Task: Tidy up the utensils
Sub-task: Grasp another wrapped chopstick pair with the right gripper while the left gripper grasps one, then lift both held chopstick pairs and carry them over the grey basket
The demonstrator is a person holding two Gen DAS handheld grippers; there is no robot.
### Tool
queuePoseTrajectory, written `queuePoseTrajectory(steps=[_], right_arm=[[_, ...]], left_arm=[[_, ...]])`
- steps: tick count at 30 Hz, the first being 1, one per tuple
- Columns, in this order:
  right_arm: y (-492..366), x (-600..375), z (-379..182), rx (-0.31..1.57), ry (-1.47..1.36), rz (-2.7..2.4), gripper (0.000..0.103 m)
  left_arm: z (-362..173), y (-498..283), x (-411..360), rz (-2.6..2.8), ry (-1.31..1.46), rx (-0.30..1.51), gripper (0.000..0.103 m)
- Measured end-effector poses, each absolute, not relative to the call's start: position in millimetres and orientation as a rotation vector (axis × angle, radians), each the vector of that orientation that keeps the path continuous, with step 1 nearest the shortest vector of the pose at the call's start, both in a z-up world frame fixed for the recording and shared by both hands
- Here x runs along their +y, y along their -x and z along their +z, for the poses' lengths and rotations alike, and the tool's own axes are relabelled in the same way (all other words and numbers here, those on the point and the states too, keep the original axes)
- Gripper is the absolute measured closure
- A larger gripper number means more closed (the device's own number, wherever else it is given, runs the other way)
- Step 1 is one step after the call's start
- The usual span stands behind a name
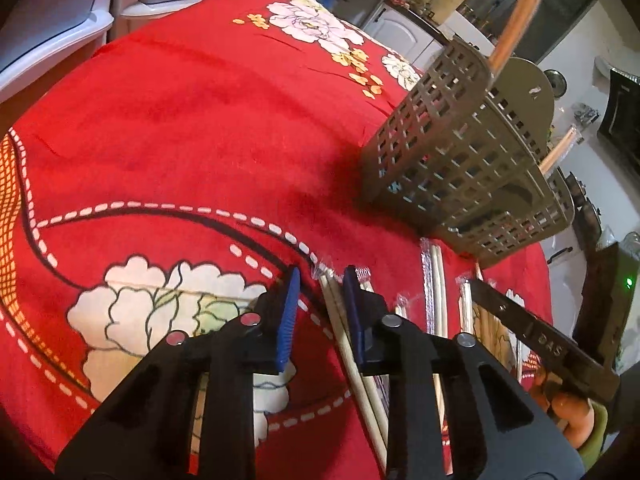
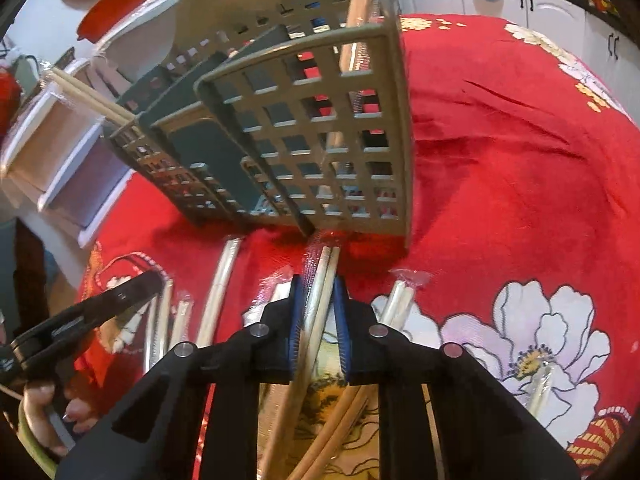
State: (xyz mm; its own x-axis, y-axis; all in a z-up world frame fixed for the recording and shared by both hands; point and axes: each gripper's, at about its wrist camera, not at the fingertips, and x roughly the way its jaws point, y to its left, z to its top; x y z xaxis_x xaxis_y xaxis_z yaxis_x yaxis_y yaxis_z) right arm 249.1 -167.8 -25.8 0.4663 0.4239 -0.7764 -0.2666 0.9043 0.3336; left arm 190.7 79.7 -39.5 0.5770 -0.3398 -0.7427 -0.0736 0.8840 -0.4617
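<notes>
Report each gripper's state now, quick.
Left gripper: open, blue pads apart, holding nothing, above the red floral tablecloth.
Right gripper: shut on a plastic-wrapped pair of pale wooden chopsticks.

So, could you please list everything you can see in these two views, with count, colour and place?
Utensil caddy: one, grey-green, perforated, standing on the cloth ahead of both tools.
Chopstick pairs in the caddy: at least two, pale wood, sticking out of separate compartments.
Wrapped chopstick pairs on the cloth: several, pale wood in clear sleeves, lying in front of the caddy; exact count unclear.
Tablecloth: one, red with white flowers, covering the table.
Storage drawers: white, beyond the table.
Left tool: black with blue pads, open beside a pair.
Right tool: black with blue pads, closed on a wrapped pair.
</notes>
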Motion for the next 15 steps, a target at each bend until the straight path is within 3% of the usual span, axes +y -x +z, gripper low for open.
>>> queuePoseTrajectory(steps=[5,15], right_arm=[[-242.9,-165.7,-21.9,0.989,-0.178,0.459,0.096],[-230.3,-157.9,2.0,0.914,-0.171,0.562,0.097]], left_arm=[[-40.8,-197.0,83.2,-0.171,0.493,0.957,0.097],[-23.3,-181.3,83.0,-0.210,0.505,0.908,0.099]])
